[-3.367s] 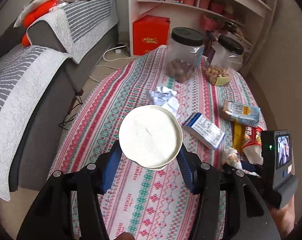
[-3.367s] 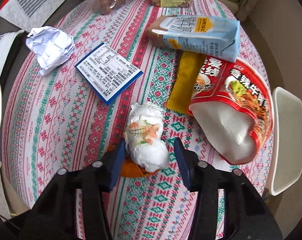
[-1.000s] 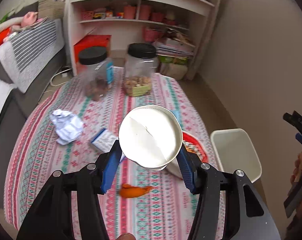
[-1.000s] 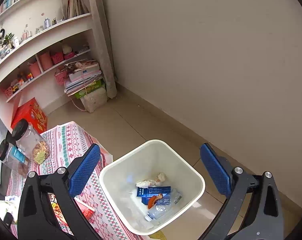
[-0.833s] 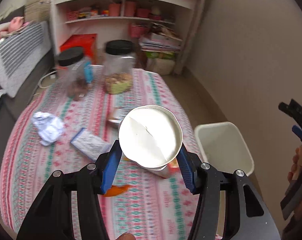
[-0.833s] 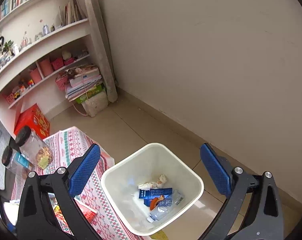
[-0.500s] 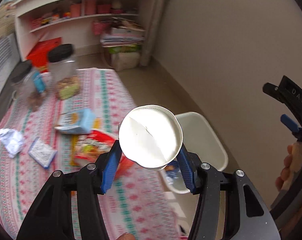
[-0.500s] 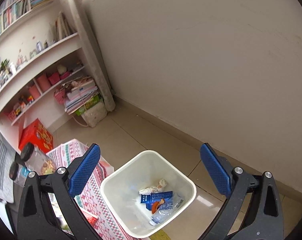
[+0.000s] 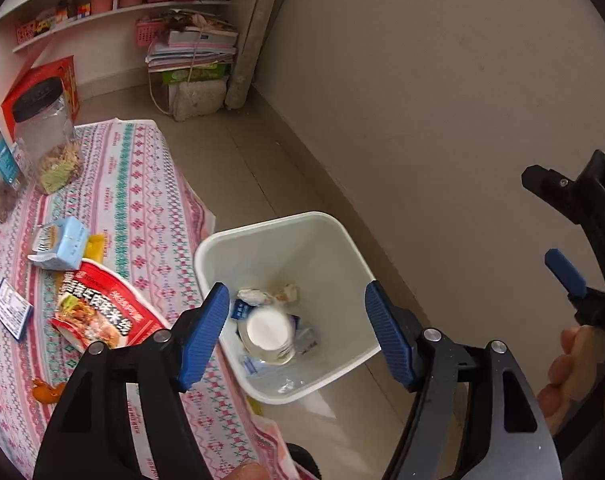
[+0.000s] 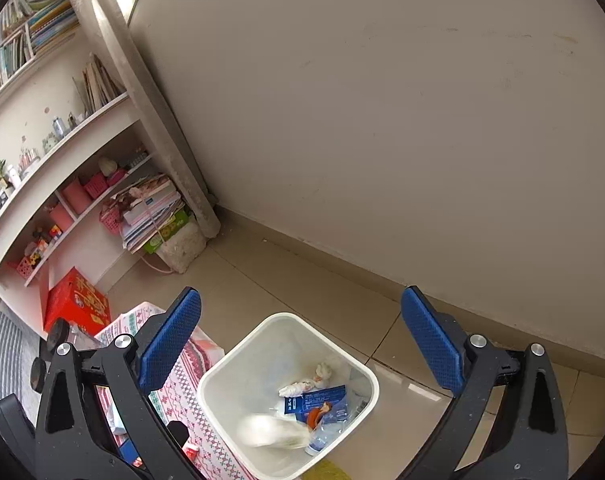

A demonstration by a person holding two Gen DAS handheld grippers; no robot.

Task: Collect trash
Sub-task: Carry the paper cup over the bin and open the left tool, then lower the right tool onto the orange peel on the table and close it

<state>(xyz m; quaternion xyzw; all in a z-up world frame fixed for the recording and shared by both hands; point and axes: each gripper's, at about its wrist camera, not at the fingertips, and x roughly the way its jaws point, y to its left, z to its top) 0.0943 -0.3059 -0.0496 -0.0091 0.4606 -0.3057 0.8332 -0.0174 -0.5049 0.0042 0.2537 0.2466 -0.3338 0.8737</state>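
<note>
My left gripper (image 9: 294, 316) is open and empty above the white trash bin (image 9: 330, 220). A white paper cup (image 9: 267, 334) is inside the bin, blurred, among wrappers and a blue carton. My right gripper (image 10: 300, 344) is open and empty, higher up over the same bin (image 10: 366, 372), where the blurred cup (image 10: 270, 432) also shows. On the patterned tablecloth (image 9: 138, 184) lie a red noodle bowl (image 9: 98, 312), a light blue carton (image 9: 58, 244), a blue-edged card (image 9: 10, 312) and an orange peel (image 9: 46, 390).
Two clear jars with black lids (image 9: 46, 136) stand at the table's far end. A white shelf unit (image 10: 62, 168) with baskets and books, a red box (image 10: 76, 304) and a beige wall (image 10: 382, 120) surround the bin. The bin stands on tiled floor beside the table edge.
My left gripper swung from over the table to over the bin and opened; the white cup left it and dropped into the bin. My right gripper stayed open and rose a little.
</note>
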